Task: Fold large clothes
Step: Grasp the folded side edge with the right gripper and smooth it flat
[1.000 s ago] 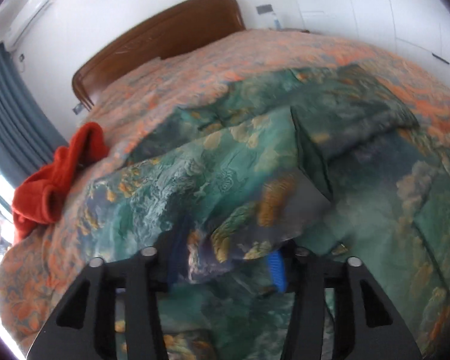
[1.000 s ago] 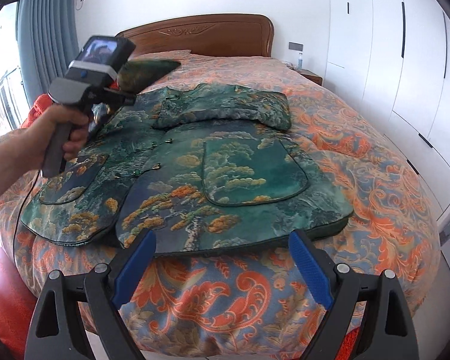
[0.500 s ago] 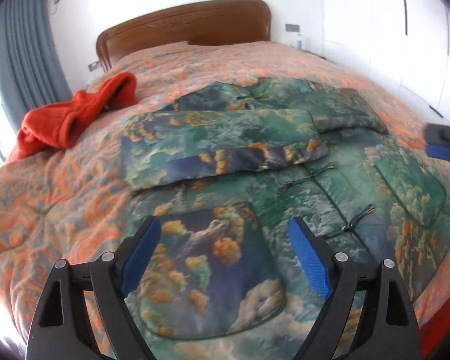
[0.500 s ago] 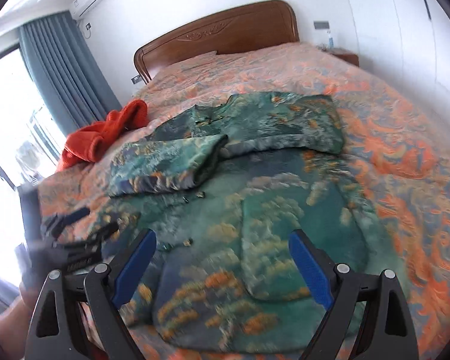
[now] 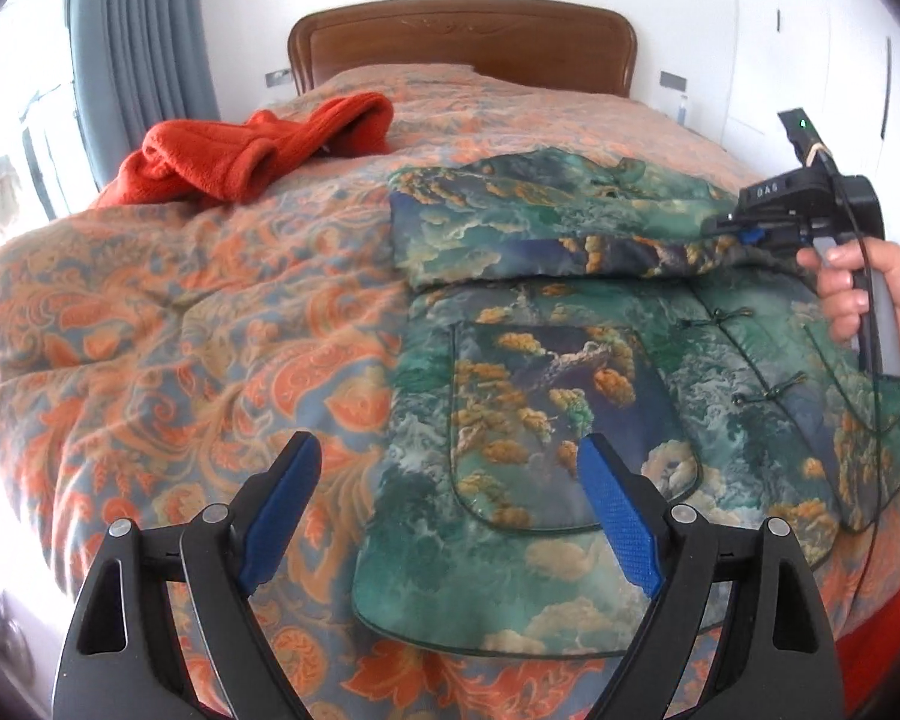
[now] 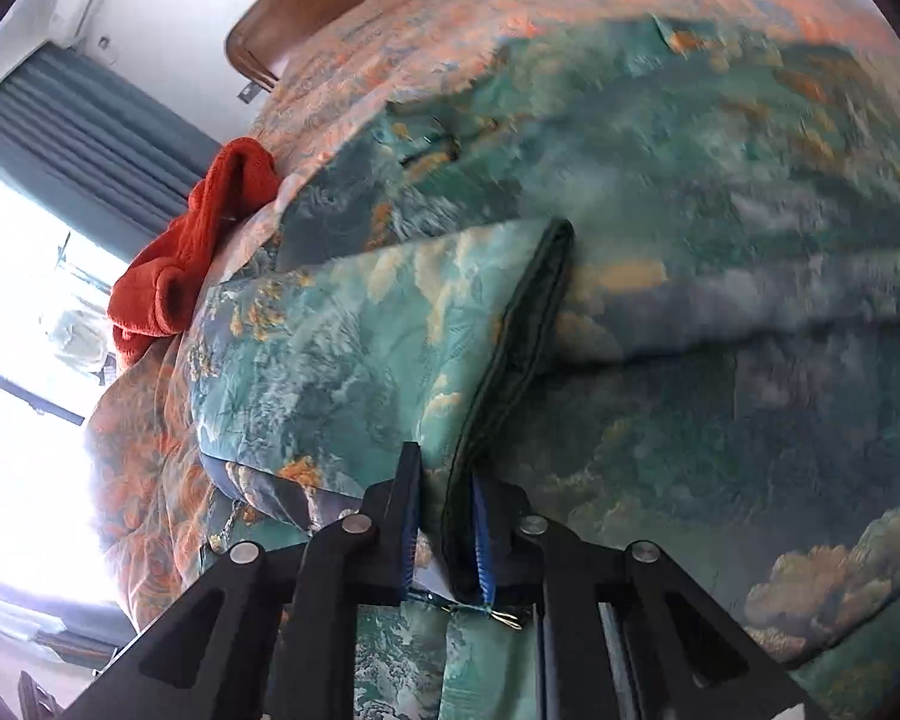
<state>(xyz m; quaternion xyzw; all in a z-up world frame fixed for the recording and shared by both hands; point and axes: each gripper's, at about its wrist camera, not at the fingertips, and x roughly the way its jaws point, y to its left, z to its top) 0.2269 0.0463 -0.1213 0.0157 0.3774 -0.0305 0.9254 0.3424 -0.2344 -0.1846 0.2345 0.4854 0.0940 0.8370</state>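
Observation:
A green jacket [image 5: 570, 396] with a cloud-and-pine print lies front up on the bed, its fastenings done up. One sleeve [image 5: 540, 234] is folded across the chest. My left gripper [image 5: 447, 456] hovers open over the jacket's near left hem and pocket, with nothing between its blue pads. In the left wrist view, a hand [image 5: 870, 300] holds my right gripper [image 5: 744, 234] at the end of that sleeve. The right wrist view shows my right gripper [image 6: 444, 480] shut on the dark-trimmed cuff of the sleeve [image 6: 360, 330].
A crumpled red garment [image 5: 258, 150] lies on the orange-patterned bedspread [image 5: 180, 330], to the left of the jacket. Behind stand the wooden headboard [image 5: 462, 36] and white wall. A grey-blue curtain [image 5: 138, 42] and a bright window are on the left.
My left gripper let go of the sleeve, leaving it across the chest, and drew back to the near hem. My right gripper came in over the jacket and shut on the sleeve's cuff.

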